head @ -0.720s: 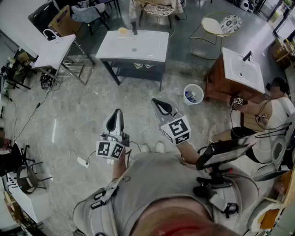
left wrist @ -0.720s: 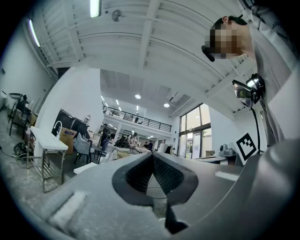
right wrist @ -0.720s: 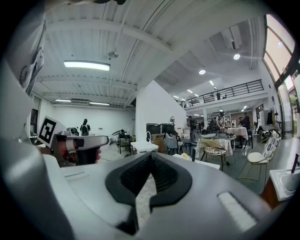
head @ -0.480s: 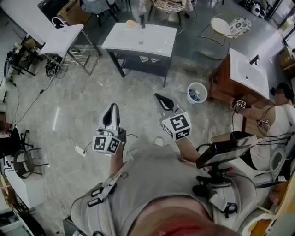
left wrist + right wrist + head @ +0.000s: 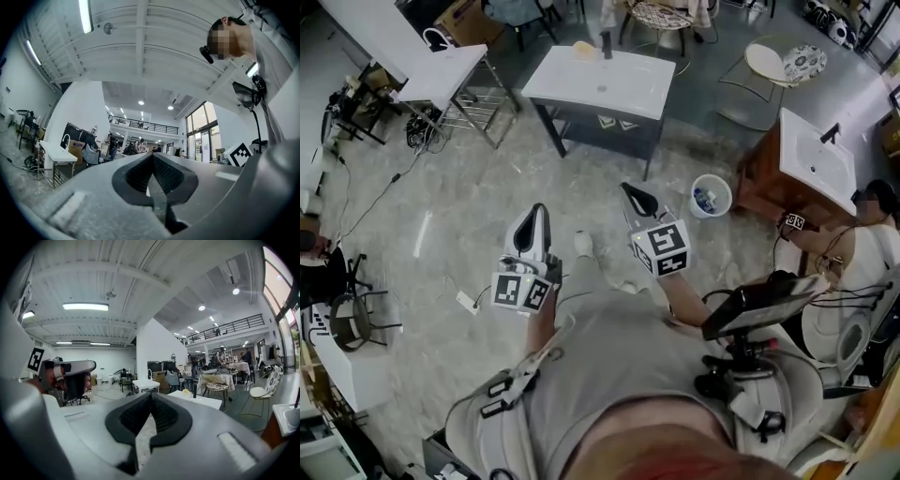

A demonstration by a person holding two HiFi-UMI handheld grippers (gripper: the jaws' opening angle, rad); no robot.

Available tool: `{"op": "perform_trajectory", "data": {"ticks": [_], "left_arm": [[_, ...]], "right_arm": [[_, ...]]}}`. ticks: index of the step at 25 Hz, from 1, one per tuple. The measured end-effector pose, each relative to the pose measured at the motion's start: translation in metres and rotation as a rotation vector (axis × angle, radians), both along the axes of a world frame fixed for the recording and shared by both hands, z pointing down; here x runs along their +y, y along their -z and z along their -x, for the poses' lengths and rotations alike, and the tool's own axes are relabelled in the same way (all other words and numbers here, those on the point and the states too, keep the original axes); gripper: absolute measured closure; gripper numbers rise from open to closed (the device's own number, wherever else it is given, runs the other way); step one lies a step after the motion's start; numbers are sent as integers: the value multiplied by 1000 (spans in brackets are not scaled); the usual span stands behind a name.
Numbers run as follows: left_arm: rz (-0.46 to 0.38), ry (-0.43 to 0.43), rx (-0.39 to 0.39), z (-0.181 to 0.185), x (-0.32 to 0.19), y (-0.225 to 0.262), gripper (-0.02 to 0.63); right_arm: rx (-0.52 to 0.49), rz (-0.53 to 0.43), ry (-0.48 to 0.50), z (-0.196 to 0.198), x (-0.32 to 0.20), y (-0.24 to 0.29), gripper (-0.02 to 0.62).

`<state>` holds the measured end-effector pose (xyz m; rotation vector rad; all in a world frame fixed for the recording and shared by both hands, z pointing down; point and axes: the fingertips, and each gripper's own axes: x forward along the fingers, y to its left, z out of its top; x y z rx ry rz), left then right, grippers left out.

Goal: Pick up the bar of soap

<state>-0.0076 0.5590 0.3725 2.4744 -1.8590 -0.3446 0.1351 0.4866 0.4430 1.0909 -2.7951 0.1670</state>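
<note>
The bar of soap [image 5: 584, 49] is a small pale yellow lump on the back of a white sink vanity [image 5: 623, 94], beside a black tap [image 5: 607, 44], far across the floor. In the right gripper view the soap [image 5: 187, 392] lies on the same white top. My left gripper [image 5: 534, 221] is held in front of the person's chest, jaws shut with nothing in them. My right gripper [image 5: 635, 199] is level with it and is also shut and empty. Both point toward the vanity, well short of it. The left gripper view shows its shut tips [image 5: 152, 156] against the ceiling.
A white table with a tap [image 5: 441, 70] stands at the left, and a wooden vanity with a basin [image 5: 811, 155] at the right. A white bucket [image 5: 710, 195] sits beside it, near a seated person [image 5: 862, 244]. A power strip [image 5: 469, 302] and cables lie on the marble floor.
The person has stepped forward, and a shoe now shows between the grippers. The vanity has slid right in the head view. Both grippers stay shut in front of the chest.
</note>
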Motion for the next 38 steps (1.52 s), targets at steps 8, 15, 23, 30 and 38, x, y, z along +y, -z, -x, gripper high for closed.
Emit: {"op": "perform_trajectory", "data": {"ticks": [8, 15, 23, 30, 38], "left_arm": [[-55, 44, 12, 26, -42, -7, 611], [-80, 28, 29, 52, -98, 9, 611], [-103, 11, 73, 98, -157, 13, 611], [-104, -63, 75, 120, -217, 19, 609], [-111, -135, 78, 149, -271, 15, 609]], "right_arm": [[47, 24, -49, 8, -38, -31, 592], [87, 22, -55, 34, -92, -21, 592], [114, 48, -54, 72, -144, -26, 592], [129, 80, -106, 89, -189, -27, 592], [126, 118, -161, 112, -225, -39, 593]]}}
